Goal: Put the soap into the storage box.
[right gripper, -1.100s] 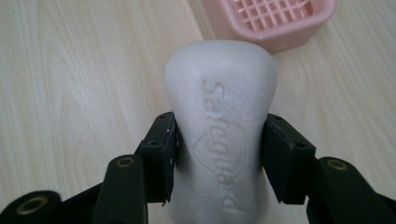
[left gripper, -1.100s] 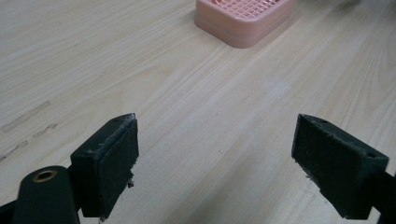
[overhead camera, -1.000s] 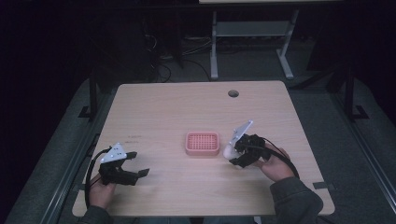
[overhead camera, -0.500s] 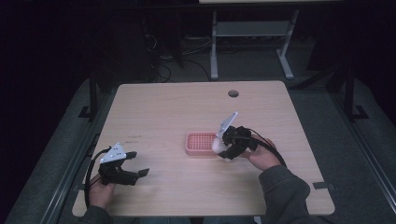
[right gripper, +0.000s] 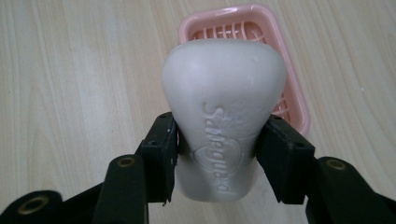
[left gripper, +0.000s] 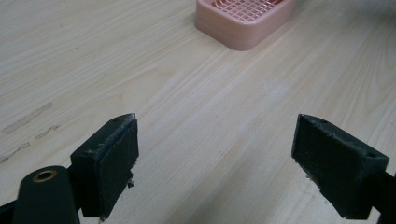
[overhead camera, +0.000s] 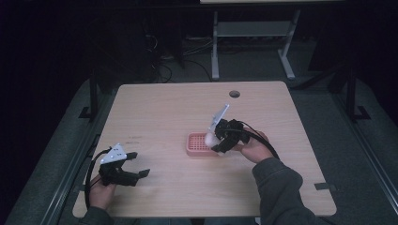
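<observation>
**Soap held over the pink dish**

The right gripper (overhead camera: 215,143) has its fingers (right gripper: 159,149) clamped on a white soap (right gripper: 224,121), one pad on each side of the bar's narrower lower half. The soap's rounded end points away from the gripper, and raised lettering runs along its face. In the right gripper view the bar hangs in front of the pink dish (right gripper: 289,88), whose slatted bottom shows just behind it. In the high view the soap (overhead camera: 210,138) sits at the dish's right end, above its rim; whether it touches the dish cannot be told. The dish (overhead camera: 195,145) lies near the middle of the counter (overhead camera: 159,112), slightly to the right.

The left gripper (overhead camera: 136,173) rests at the near left of the counter, well apart from the dish. Its fingers (left gripper: 112,158) stand wide apart with nothing between them, just bare wood. In the left gripper view the dish (left gripper: 233,28) shows far ahead, at the upper edge.

A round hole (overhead camera: 234,93) lies in the counter's far right part.
</observation>
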The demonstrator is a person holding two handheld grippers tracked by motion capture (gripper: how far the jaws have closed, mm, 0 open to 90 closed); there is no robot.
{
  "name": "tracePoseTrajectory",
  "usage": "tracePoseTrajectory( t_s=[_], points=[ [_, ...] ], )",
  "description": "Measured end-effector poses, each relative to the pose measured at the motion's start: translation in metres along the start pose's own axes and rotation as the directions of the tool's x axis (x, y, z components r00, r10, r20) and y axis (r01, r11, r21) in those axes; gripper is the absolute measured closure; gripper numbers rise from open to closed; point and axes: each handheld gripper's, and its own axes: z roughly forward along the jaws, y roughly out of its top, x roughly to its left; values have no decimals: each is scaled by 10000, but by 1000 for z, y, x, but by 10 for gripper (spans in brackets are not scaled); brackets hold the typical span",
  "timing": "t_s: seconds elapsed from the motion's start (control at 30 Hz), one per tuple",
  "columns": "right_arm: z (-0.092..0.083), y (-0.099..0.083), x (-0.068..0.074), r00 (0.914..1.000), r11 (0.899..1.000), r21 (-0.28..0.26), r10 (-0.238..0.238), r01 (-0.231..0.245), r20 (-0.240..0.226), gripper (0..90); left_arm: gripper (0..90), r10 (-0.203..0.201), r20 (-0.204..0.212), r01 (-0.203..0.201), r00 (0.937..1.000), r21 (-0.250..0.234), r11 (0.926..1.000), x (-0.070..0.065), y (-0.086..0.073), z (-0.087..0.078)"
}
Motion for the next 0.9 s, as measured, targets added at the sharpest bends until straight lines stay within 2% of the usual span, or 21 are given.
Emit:
tracePoseTrajectory(
  t_s=[0.23, 0.3, 0.6, 0.9],
  points=[
    [2, 12, -5, 9999, 9998, 141, -117, 116, 24, 488, 140, -2, 15, 2, 10000, -3, 10000, 0, 0, -1],
    [3, 14, -6, 9999, 9999, 108, -54, 55, -118, 489, 140, -40, 15, 40, 10000, -18, 10000, 0, 0, -1],
    [5, 27, -8, 9995, 9992, 247, -308, 308, -9, 488, 140, -31, 13, 31, 10000, -65, 10000, 0, 0, -1],
    [15, 36, -13, 9995, 9980, 546, -308, 313, -101, 488, 140, -39, 2, 39, 10000, -75, 10000, 1, 0, -1]
  ],
)
